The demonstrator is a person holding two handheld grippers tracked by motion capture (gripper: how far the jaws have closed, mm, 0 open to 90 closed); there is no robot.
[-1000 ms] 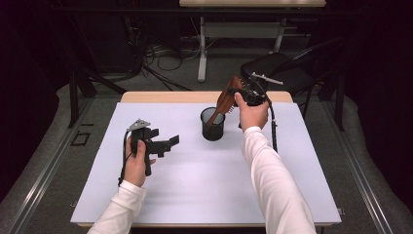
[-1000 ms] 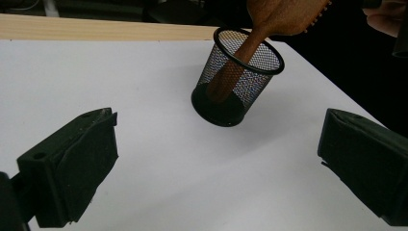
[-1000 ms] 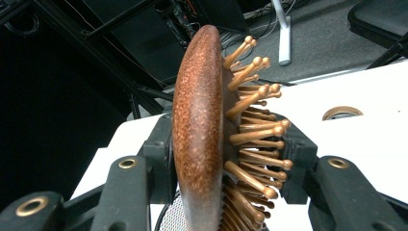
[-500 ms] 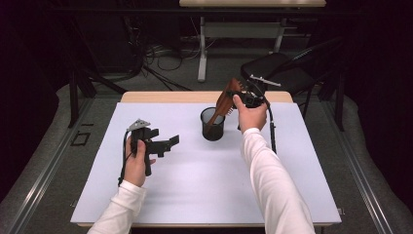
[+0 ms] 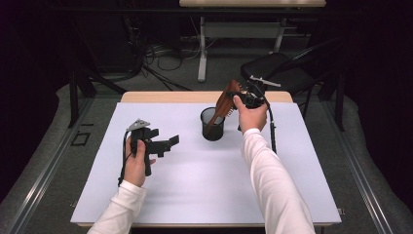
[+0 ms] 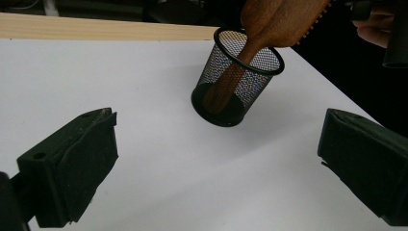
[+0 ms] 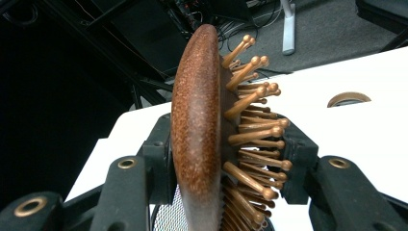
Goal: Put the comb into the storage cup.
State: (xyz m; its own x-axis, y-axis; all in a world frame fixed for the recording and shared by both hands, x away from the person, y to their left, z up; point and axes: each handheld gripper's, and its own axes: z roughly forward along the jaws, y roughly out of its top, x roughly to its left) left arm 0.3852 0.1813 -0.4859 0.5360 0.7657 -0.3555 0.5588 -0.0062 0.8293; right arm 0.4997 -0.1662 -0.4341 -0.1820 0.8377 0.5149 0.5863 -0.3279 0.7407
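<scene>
A brown wooden hairbrush (image 5: 223, 104) leans with its handle down inside a black mesh cup (image 5: 212, 125) at the middle back of the white table. My right gripper (image 5: 234, 100) is shut on the brush's head, its jaws pressing the smooth back and the pegged side (image 7: 250, 139). In the left gripper view the cup (image 6: 235, 79) stands tilted in the picture, with the brush handle (image 6: 231, 77) reaching its floor. My left gripper (image 5: 168, 143) hovers over the table's left half, open and holding nothing, its fingertips (image 6: 77, 168) wide apart.
The white tabletop (image 5: 204, 180) has a wooden strip (image 5: 165, 96) along its far edge. A black chair (image 5: 282, 68) and a tangle of cables (image 5: 160, 53) sit on the floor beyond. A cable (image 5: 272, 131) trails from the right gripper.
</scene>
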